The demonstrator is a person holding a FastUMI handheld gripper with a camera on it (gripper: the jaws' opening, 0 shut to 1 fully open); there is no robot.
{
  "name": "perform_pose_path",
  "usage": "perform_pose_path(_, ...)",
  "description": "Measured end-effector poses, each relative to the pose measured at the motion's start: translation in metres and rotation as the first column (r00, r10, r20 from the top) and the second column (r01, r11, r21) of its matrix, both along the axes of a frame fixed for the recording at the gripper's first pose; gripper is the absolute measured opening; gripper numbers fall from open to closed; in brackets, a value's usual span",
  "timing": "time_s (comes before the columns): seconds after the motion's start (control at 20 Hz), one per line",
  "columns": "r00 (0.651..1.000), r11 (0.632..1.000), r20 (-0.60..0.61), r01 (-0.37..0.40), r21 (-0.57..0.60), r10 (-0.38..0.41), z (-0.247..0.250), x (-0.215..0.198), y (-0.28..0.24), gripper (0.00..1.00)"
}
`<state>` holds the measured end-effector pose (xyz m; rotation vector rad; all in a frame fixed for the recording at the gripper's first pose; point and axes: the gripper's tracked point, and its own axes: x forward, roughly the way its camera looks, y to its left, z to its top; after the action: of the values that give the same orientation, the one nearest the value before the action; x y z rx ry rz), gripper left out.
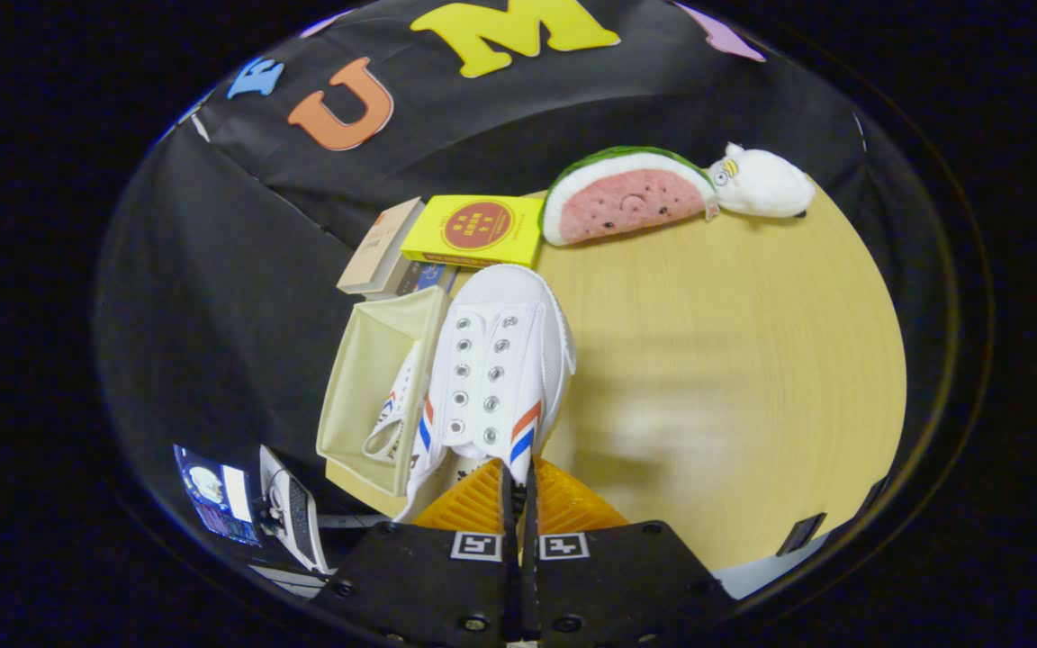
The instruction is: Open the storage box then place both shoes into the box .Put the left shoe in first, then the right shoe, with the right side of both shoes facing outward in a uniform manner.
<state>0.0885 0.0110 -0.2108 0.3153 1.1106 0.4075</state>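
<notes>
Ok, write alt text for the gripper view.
The gripper, shut on a white sneaker, holds it beside a beige storage box containing another sneaker. Beyond lie books and plush toys on the wooden table.

Gripper (518, 481) jaws pinched on white shoe (493, 373), held above table (734, 360).

Jaws nearly closed on the shoe's heel end, toe pointing away. Just left of it, an open beige storage box (365, 378) with a second shoe (395, 409) inside. Beyond: yellow book (475, 229), tan book (381, 247), watermelon plush (626, 193), white plush (761, 184).
</notes>
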Motion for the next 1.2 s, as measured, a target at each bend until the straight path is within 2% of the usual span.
perform_pose_path(0.3,1.000,1.000,-0.006,0.003,0.002,-0.003,0.024,0.006,0.095,0.01)
perform_pose_path(0.6,0.996,0.987,0.046,0.086,-0.134,-0.081,-0.003,0.017,0.161,0.00)
perform_pose_path(0.8,0.985,0.959,0.111,0.154,-0.239,-0.130,-0.031,0.023,0.177,0.01)
perform_pose_path(1.0,0.976,0.946,0.121,0.209,-0.249,-0.184,-0.050,0.029,0.178,0.01)
perform_pose_path(1.2,0.961,0.912,0.178,0.262,-0.316,-0.214,-0.064,0.036,0.171,0.00)
